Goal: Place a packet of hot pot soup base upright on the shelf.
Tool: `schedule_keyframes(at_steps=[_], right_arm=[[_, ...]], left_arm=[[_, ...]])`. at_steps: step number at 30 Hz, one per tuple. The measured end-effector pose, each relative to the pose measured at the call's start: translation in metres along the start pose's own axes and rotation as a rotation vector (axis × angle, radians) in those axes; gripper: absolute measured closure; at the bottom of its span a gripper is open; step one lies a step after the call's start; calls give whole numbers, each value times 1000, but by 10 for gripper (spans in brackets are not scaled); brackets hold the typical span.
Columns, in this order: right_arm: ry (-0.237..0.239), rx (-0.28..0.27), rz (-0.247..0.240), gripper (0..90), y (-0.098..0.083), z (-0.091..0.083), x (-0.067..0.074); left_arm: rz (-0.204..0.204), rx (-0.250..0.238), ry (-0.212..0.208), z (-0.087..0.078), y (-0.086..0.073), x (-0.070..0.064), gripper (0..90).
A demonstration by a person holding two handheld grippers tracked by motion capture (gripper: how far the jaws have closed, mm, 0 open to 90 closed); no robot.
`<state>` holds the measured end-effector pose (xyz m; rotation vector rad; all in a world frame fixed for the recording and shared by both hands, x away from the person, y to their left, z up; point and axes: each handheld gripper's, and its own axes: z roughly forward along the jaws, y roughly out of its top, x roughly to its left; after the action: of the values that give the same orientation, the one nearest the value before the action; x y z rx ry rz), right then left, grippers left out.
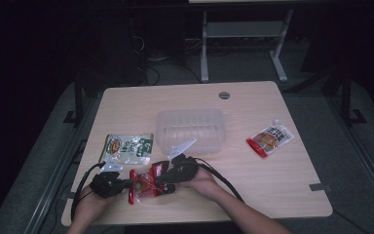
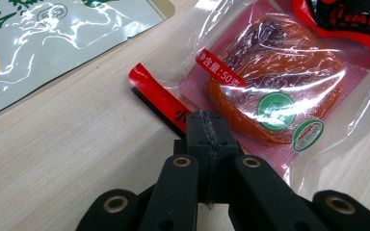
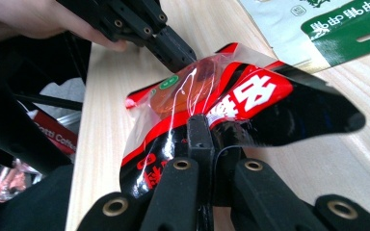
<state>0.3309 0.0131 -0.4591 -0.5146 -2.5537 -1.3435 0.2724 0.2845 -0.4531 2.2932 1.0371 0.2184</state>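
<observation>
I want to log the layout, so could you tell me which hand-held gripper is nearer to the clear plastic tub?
Right. The right hand-held gripper sits just in front of the tub; the left hand-held gripper is farther off to its left.

Wooden table: clear tub, green packet, orange packet, red packet.

Left gripper and right gripper both clamped on red snack packet at near-left table edge. Green-white packet just beyond. Clear plastic tub mid-table. Orange-red packet well apart, right
</observation>
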Motion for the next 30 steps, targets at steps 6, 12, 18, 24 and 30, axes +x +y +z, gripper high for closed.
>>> schedule_keyframes(at_steps=[6,12,18,24,30], right_arm=[[30,-24,-4,899,0,-3,0],[66,-59,-3,900,2,-12,0],[83,-103,10,900,5,-28,2],[80,-124,12,900,6,-38,3],[78,-146,10,900,7,-49,3]], left_arm=[[15,4,3,-1,0,0,896],[6,-13,1,-3,-2,1,895],[24,-29,-10,-4,0,-2,831],[23,-49,-14,-7,0,-5,757],[22,-59,-23,-7,-1,-6,665]])
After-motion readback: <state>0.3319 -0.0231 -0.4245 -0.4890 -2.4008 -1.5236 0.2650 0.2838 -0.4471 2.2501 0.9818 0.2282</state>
